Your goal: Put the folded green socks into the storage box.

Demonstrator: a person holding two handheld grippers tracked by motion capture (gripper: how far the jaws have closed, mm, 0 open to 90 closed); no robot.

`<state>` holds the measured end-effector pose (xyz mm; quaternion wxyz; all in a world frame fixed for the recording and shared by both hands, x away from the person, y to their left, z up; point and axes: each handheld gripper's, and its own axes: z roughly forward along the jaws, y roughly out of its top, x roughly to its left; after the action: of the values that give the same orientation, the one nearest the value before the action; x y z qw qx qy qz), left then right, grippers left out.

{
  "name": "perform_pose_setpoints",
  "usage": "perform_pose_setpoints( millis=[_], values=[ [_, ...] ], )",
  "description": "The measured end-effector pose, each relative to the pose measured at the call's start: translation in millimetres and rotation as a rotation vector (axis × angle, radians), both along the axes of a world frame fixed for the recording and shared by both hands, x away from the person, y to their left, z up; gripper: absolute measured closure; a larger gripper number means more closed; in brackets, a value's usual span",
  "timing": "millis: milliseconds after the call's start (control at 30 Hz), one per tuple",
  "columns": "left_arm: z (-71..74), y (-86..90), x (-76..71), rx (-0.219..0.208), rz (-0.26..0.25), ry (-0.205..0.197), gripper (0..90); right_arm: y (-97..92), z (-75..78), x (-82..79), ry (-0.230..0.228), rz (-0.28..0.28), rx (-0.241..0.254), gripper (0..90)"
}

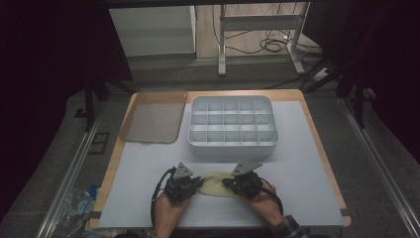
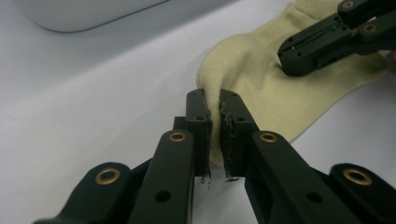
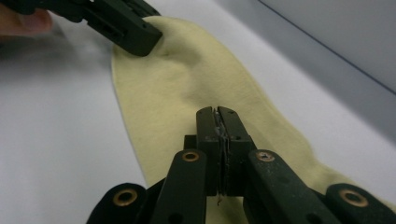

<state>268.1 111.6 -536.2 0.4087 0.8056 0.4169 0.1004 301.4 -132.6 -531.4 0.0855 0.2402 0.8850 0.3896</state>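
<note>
both tongs pinch opposite ends of sock [image 1: 216, 182].

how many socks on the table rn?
1. A pale yellow sock lies flat at the near edge of the table, between the left claw and right claw, in front of the divided tray. None seen in the tray.

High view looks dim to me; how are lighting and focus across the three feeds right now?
High view: dim, dark surround, soft detail; the white divided plastic tray catches the most light. Left gripper view: the pale yellow knit sock is sharp, the near jaw arms blur, and the left gripper pinches a fold. Right gripper view: the sock's far end and table softly blurred; the right gripper is shut on fabric.
</note>
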Motion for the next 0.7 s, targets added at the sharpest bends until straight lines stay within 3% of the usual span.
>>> perform_pose_setpoints(
  millis=[700],
  values=[
    [9.2, -1.8, -0.8, 0.004, 0.000, -0.018, 83.1, 1.7, -0.2, -16.6, 0.031, 0.049, 0.008, 86.9]
  ],
)
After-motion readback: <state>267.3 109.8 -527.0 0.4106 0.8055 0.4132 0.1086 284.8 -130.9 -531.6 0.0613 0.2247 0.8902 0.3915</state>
